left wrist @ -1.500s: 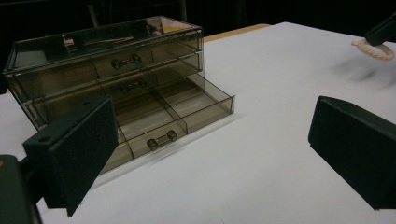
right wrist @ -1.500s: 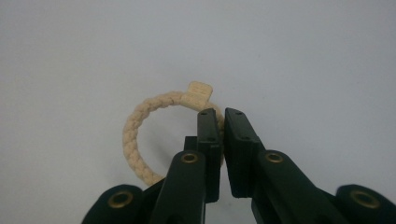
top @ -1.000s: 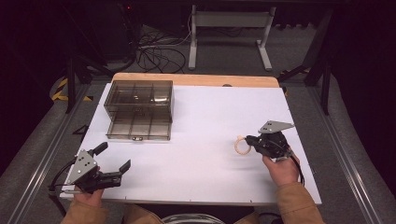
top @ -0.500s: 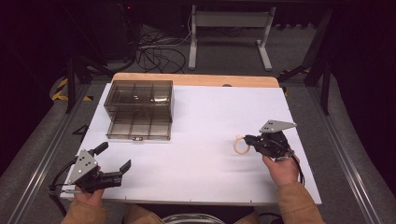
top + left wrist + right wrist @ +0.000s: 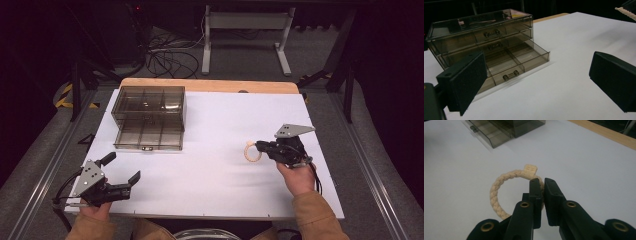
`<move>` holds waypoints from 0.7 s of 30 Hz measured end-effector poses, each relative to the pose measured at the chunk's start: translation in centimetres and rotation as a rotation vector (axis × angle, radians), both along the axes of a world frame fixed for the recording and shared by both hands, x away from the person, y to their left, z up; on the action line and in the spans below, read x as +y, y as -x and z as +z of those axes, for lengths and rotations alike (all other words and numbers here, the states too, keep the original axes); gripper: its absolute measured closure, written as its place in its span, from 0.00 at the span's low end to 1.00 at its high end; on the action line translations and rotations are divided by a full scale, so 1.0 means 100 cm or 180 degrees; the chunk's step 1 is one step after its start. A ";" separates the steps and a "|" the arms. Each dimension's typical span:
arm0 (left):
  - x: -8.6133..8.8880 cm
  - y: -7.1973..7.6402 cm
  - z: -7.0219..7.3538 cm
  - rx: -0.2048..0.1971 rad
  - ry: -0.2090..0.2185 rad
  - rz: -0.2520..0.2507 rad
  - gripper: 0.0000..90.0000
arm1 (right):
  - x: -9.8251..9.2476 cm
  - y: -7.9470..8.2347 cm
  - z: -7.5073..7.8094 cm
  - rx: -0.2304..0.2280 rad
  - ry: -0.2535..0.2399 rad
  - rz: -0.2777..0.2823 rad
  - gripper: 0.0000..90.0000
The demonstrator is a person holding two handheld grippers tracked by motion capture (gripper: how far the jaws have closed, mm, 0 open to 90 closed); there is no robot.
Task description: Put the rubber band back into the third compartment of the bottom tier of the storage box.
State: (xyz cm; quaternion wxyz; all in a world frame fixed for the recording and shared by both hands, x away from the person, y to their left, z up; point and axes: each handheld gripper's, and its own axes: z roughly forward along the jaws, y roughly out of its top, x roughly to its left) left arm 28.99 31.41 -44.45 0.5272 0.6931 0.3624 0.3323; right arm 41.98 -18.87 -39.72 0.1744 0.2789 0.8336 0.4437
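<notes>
Near edge of the white table (image 5: 210, 170): left gripper (image 5: 121, 173) held low at the near-left corner, jaws spread wide, nothing between them. In the left gripper view (image 5: 536, 82) its two black pads frame bare white surface, with the drawer unit beyond.

Right side, a little farther in: right gripper (image 5: 260, 146) pointing left, jaws pinched on the near-right arc of a cream braided cord ring with a small flat tag (image 5: 252, 151). In the right gripper view (image 5: 541, 186) the jaws stand almost together over the braid (image 5: 499, 192); the tag sits at the ring's far side. Ring rests on the table, well apart from the drawers.

Farther back, left: smoke-tinted clear plastic drawer unit (image 5: 149, 117), its lowest drawer (image 5: 524, 56) pulled out, compartments empty. Open table between ring and drawer.

Beyond the table: wooden far edge (image 5: 210, 86), cables on the floor (image 5: 170, 57), a grey metal stand (image 5: 245, 35).

Against the earlier views: both hands, ring and drawer sit where they were.
</notes>
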 end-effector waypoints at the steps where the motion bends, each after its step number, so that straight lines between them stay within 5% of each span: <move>1: 0.000 0.000 0.000 0.0000 0.0001 0.0000 0.03 | 0.002 -0.001 0.001 -0.0002 -0.0021 0.0020 0.95; 21: 0.001 0.000 0.000 -0.0002 0.0011 -0.0001 0.03 | 0.066 -0.019 0.016 -0.0104 -0.0030 0.0381 0.95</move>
